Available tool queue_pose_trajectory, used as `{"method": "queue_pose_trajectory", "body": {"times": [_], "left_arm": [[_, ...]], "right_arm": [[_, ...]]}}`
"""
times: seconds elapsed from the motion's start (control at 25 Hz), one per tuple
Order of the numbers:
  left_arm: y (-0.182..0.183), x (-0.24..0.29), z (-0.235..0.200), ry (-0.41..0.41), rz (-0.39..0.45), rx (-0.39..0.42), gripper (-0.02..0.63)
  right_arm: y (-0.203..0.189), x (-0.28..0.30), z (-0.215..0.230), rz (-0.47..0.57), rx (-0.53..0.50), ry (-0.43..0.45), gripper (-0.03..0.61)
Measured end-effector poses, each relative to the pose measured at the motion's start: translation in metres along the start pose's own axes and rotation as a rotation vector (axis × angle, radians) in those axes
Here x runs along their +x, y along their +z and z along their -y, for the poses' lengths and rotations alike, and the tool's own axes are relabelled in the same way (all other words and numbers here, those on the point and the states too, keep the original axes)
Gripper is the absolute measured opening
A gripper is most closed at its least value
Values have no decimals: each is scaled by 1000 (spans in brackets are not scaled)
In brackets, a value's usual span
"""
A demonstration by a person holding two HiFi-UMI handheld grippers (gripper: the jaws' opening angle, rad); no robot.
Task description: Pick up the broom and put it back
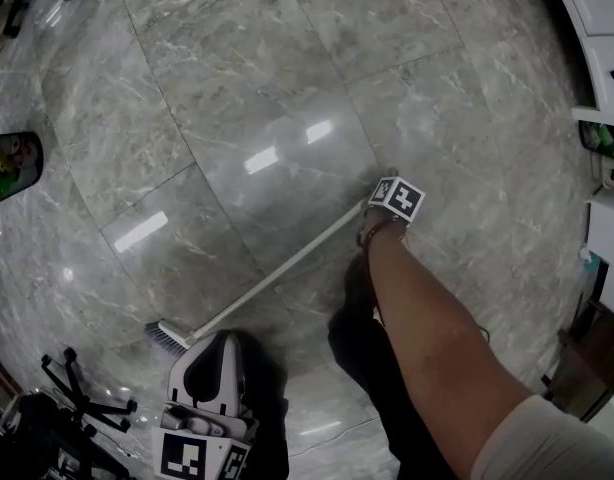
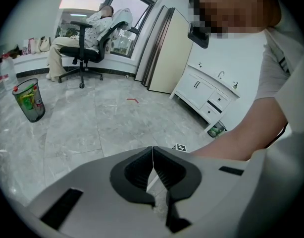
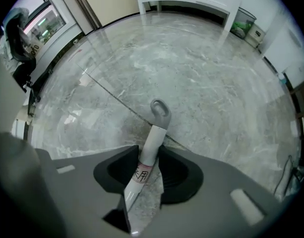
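Observation:
A broom lies flat on the grey marble floor, its white handle (image 1: 277, 278) running from the bristles (image 1: 167, 338) at lower left up to the right. My right gripper (image 1: 372, 223) points straight down over the handle's far end, under its marker cube. In the right gripper view the handle (image 3: 153, 138) passes between the jaws of the right gripper (image 3: 149, 157), with the grey hang loop (image 3: 160, 110) just beyond; floor shows beside the handle, so the jaws stand open around it. My left gripper (image 1: 222, 340) hovers by the bristles. The left gripper (image 2: 152, 157) holds nothing, its tips touching.
A mesh waste bin (image 2: 28, 100) stands to the left on the floor. A person sits in an office chair (image 2: 87, 38) by the window. White cabinets (image 2: 206, 90) line the wall, also along the right side (image 1: 607, 28). A chair base (image 1: 82, 388) is at lower left.

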State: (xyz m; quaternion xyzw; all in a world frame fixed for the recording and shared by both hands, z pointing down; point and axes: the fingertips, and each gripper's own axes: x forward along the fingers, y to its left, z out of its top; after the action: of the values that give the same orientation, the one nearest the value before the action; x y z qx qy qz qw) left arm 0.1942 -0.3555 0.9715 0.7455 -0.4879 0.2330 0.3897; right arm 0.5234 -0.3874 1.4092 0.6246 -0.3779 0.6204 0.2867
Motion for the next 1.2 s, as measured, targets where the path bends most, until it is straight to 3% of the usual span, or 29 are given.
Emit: {"method": "queue_pose_trajectory", "body": {"times": [0.16, 0.48, 0.88, 1.2], "left_arm": [[0, 3, -2, 4, 5, -7, 9], [13, -11, 1, 1, 25, -15, 9], [102, -121, 7, 22, 137, 23, 9], [154, -213, -4, 55, 239, 11, 9]], "right_arm": [[1, -3, -4, 12, 46, 35, 117], [7, -64, -47, 68, 3, 98, 114], [-14, -264, -170, 192, -123, 265, 103], [-88, -433, -279, 282, -341, 418, 101]]}}
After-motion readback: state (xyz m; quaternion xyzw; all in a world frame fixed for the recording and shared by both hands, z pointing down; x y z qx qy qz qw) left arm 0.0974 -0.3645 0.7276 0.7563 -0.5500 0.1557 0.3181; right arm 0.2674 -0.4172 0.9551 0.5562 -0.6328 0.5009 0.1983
